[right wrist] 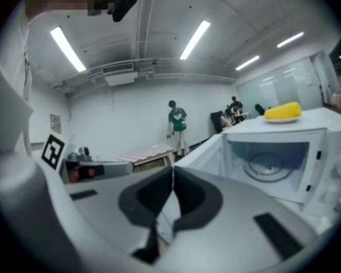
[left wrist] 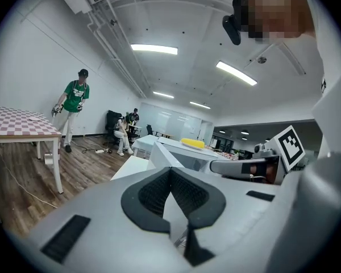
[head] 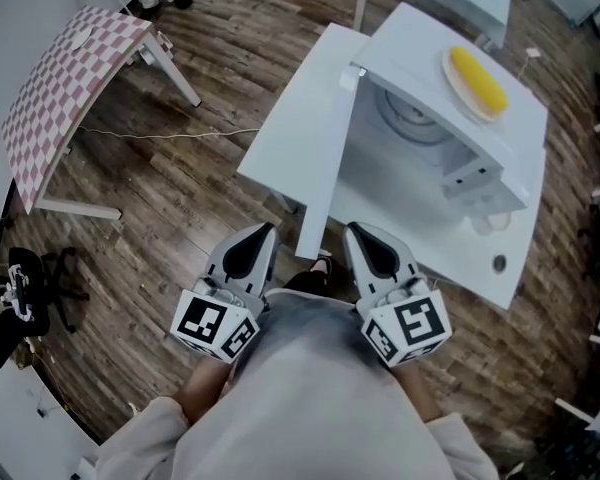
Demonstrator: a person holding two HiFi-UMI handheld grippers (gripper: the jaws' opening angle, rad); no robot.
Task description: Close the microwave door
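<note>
Microwave door (head: 300, 128) wide open, white

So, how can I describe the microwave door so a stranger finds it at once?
Find the white microwave with a plate on its top. Left of its open cavity is the door: the one flat white panel upright on edge, swung out wide, unlike the level tabletops around it.

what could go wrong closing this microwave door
The microwave door stands wide open; a hard shove could slam it and shake the yellow food off its plate on top. The left tool and right tool are shut, so a push may slip along the smooth door.
</note>
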